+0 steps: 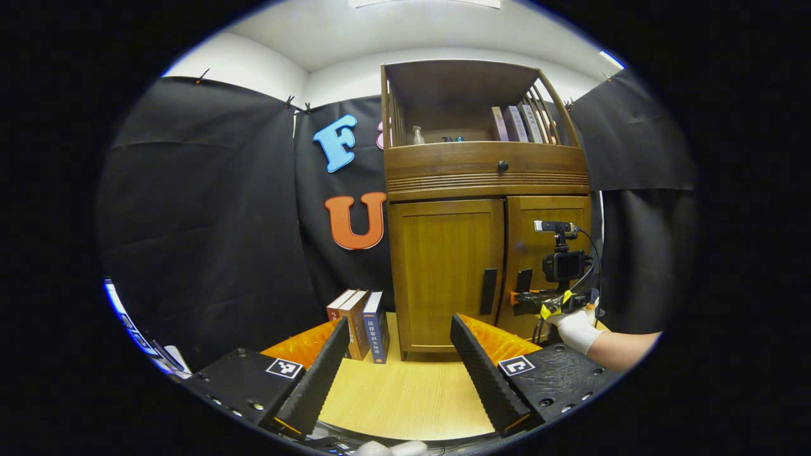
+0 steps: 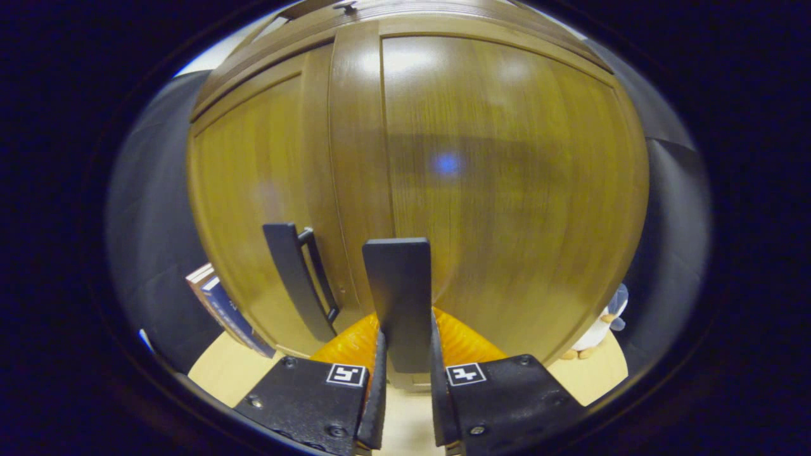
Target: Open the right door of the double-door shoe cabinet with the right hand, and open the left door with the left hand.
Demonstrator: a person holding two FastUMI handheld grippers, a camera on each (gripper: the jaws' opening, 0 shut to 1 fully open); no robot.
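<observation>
The wooden shoe cabinet (image 1: 481, 183) stands on the table ahead, and both of its doors look shut. In the left gripper view my left gripper (image 1: 399, 323) is open, well short of the left door (image 1: 443, 266) and its black handle (image 1: 488, 291). A gloved hand (image 1: 576, 326) holds my right gripper (image 1: 521, 303) at the right door's handle (image 1: 524, 280). In the right gripper view the right gripper (image 2: 405, 354) is shut on that upright black handle (image 2: 399, 297), close to the right door (image 2: 507, 190). The left door's handle (image 2: 298, 278) is just to its left.
Several books (image 1: 361, 323) stand on the light wooden tabletop (image 1: 405, 392) left of the cabinet. A drawer with a dark knob (image 1: 502, 166) and an open shelf with books (image 1: 516, 123) sit above the doors. A small plush toy (image 2: 599, 332) stands right of the cabinet.
</observation>
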